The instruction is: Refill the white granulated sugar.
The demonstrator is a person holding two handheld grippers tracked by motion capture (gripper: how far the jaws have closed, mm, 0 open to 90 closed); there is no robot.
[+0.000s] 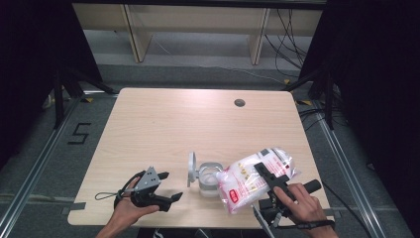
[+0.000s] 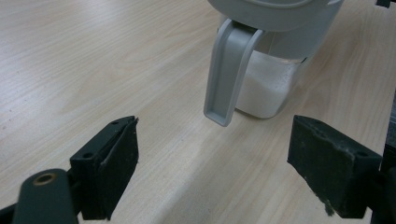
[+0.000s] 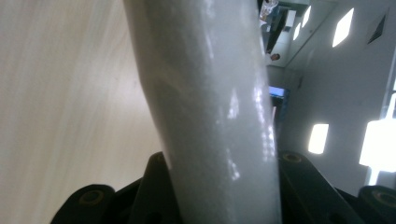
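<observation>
A clear jar (image 1: 209,179) with a grey flip lid (image 1: 191,169) standing open sits near the table's front edge; white powder fills its lower part (image 2: 264,91). My right gripper (image 1: 264,174) is shut on a plastic bag (image 1: 247,179) of white powder with red print, held tilted over the jar's right side. In the right gripper view the bag (image 3: 210,107) runs up between the two black jaws, pinched at its base. My left gripper (image 1: 168,186) rests open on the table left of the jar, its pads (image 2: 114,165) wide apart with only bare wood between them.
The wooden table (image 1: 163,124) has a round cable hole (image 1: 239,102) at the far right. Dark curtains and stands flank both sides, and cables trail on the floor to the right.
</observation>
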